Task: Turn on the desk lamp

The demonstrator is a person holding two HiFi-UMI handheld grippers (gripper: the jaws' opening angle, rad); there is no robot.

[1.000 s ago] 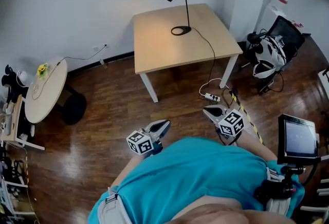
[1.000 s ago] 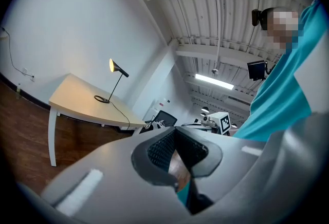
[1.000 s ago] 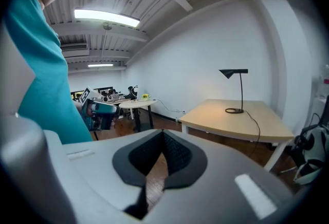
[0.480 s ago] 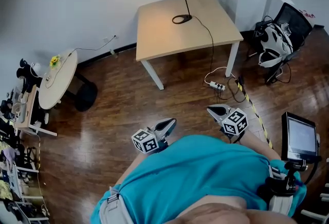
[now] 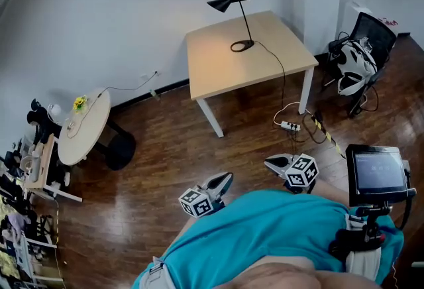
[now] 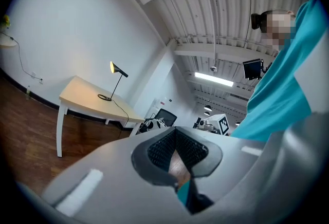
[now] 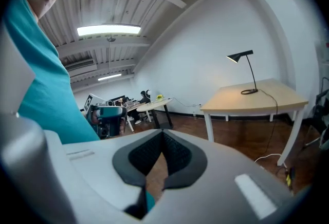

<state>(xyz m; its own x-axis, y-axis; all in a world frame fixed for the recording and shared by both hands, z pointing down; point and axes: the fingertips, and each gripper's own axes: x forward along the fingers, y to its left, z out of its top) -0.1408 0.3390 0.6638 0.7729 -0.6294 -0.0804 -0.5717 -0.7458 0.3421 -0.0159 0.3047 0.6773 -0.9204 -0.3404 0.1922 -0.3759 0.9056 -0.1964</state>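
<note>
Desk lamp [image 5: 245, 21] stands at the far side of a pale wood worktop [image 5: 265, 67], near the wall corner. Its thin stem is upright, its black shade [image 5: 227, 3] reaches out sideways towards the wall, and its ring base [image 5: 242, 46] lies flat. The cord [image 5: 282, 79] runs from the base over the worktop edge to a power strip [image 5: 289, 126] on the floor. Both gripper views show the underside of the shade bright, with a warm patch on the wall and worktop beneath it, so I judge the lamp lit as things lie. No switch can be made out from here. Left gripper [image 5: 222, 182] and right gripper [image 5: 273, 163] are held low, close to the person's body and above bare floorboards. Each has its jaws brought together at the tips, with nothing between them but floor seen through the gap. The lamp lies ahead and well apart from both, across open floor and the near worktop edge. It sits roughly between the two lines of reach, with the right gripper somewhat the nearer. Any reach to it means closing that floor gap and coming in over the near edge.
</note>
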